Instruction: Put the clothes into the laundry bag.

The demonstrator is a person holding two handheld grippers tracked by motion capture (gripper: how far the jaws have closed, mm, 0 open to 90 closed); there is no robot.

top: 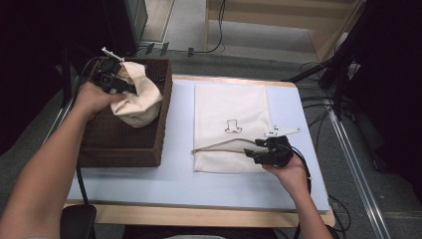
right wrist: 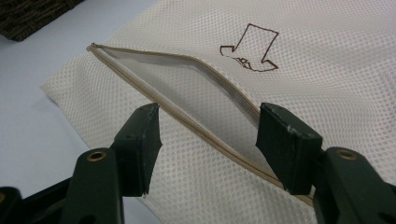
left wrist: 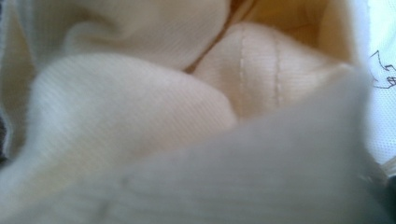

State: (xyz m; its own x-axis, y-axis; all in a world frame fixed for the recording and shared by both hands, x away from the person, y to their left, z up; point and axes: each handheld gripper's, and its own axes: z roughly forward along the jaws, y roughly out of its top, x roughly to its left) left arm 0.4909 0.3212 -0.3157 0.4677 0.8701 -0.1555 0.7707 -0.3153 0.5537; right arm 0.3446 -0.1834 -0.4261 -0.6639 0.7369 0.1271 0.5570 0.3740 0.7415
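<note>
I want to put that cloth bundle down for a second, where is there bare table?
Bare light-blue table top runs along the near edge, in front of the dark brown woven basket and the cream mesh laundry bag. A narrow strip lies between basket and bag. Crowded: the bag's zipper opening, where the right gripper sits.

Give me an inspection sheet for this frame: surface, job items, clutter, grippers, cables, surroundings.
Surface: pale blue table top with a wooden edge.
Job's things: cream cloth bundle lifted over the brown wicker basket; mesh laundry bag lying flat, its zipper opening gaping.
Clutter: nothing seen.
Grippers: left gripper clamped on the cloth bundle; right gripper has jaws spread, one on each side of the zipper opening, and its grip cannot be told.
Cables: one trails from each gripper; more lie on the floor to the right.
Surroundings: grey floor, wooden furniture beyond the table, dark stands at both sides.
</note>
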